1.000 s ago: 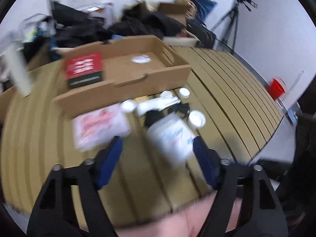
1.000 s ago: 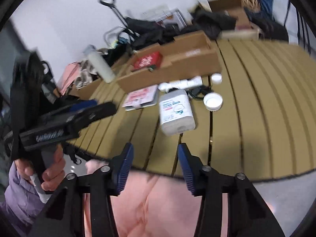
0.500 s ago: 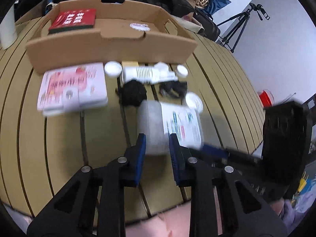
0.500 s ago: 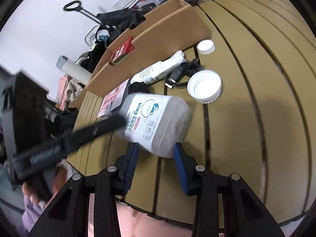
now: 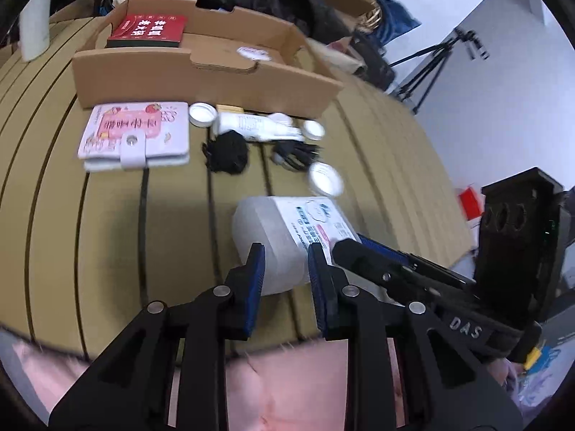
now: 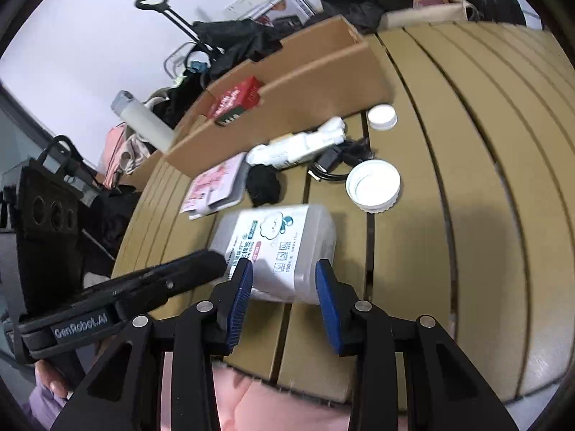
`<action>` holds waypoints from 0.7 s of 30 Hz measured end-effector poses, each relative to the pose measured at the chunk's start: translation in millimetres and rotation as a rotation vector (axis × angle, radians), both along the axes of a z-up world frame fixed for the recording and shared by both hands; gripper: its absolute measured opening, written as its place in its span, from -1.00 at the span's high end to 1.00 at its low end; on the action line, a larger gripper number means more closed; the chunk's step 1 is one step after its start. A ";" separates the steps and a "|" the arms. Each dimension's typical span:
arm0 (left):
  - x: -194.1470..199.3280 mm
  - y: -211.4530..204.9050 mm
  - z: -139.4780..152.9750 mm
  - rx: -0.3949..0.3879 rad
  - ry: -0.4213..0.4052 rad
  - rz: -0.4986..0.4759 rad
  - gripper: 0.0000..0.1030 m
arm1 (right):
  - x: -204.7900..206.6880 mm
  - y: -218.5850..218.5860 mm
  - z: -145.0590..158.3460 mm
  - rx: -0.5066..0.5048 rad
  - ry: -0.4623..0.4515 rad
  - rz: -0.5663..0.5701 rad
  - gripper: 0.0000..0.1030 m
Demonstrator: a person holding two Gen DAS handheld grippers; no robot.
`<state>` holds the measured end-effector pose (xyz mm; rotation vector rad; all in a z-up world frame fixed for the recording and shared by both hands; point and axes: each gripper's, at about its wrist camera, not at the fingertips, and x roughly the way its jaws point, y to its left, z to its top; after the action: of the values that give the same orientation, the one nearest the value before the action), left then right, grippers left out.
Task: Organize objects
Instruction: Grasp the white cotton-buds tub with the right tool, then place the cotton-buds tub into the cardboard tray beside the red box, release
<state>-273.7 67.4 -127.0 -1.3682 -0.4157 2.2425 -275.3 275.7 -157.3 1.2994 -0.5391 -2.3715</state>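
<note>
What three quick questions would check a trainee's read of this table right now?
1. True or false: the jug stands upright.
2. The red book is: A) in the box; B) on the pink notebook; C) under the jug.
3. How many loose white lids lie on the table in the left wrist view?

Key: 1 false, it lies on its side. 2 A. 3 three.
</note>
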 end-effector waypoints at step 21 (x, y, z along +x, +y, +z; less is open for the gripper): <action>20.7 -45.2 77.5 0.094 0.143 0.084 0.60 | 38.4 -35.1 81.4 0.035 0.134 0.057 0.30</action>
<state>-253.0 22.2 -49.5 -1.1548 -0.5302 2.3398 -236.9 240.6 -76.0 1.1446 -0.4166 -2.4096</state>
